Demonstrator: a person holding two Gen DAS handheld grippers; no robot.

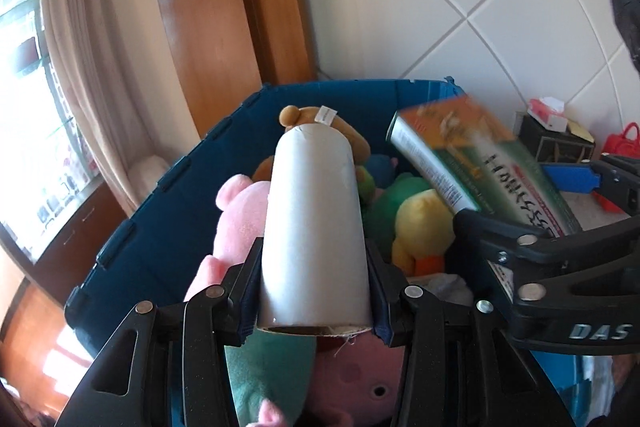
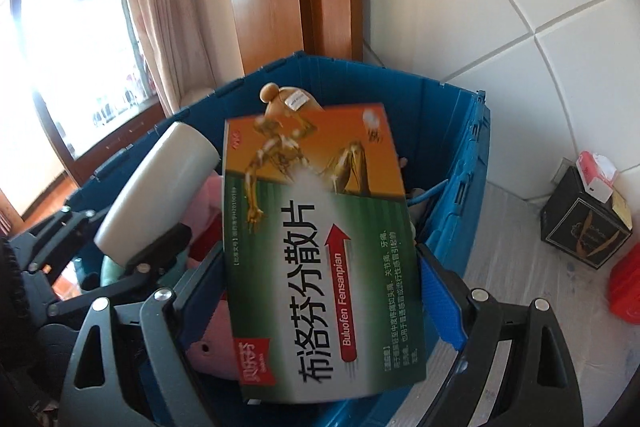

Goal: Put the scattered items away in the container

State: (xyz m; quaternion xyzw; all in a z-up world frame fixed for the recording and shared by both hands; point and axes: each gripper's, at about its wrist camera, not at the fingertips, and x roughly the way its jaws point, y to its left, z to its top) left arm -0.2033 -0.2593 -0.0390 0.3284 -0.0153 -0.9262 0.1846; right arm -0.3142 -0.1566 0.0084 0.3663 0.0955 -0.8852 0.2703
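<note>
Left wrist view first: the left gripper [image 1: 316, 291] is clenched on a pale grey roll [image 1: 316, 227], its blue pads pressing the roll's lower sides while the roll points up and away over the blue container [image 1: 132, 227]. Under and behind the roll lie plush toys: a pink plush [image 1: 236, 219] at the left, a brown plush [image 1: 304, 117] with a white tag beyond the roll's far end, a yellow plush [image 1: 424, 223] at the right. Further right, the right gripper [image 1: 528, 195] carries a medicine box [image 1: 480, 163] over the container's right half; the black arm nearest the lens bears the letters "DAS". Near the wall at the far right stands a black carton [image 1: 556, 143]. Right wrist view, from its left edge: the left gripper [image 2: 136, 247] with the roll [image 2: 156, 195] tilts over the container [image 2: 460, 155]; in the middle the right gripper [image 2: 320, 291] grasps the medicine box [image 2: 320, 255] by its two long edges, jaws spread wide around it. The box face reads "布洛芬分散片" and "Buluofen Fensanpian" beside a red arrow, under an orange picture of a running figure; the smaller print is too fine to read. The brown plush [image 2: 280, 95] peeks above the box, and the black carton [image 2: 584, 227] sits at the right on the floor.
</note>
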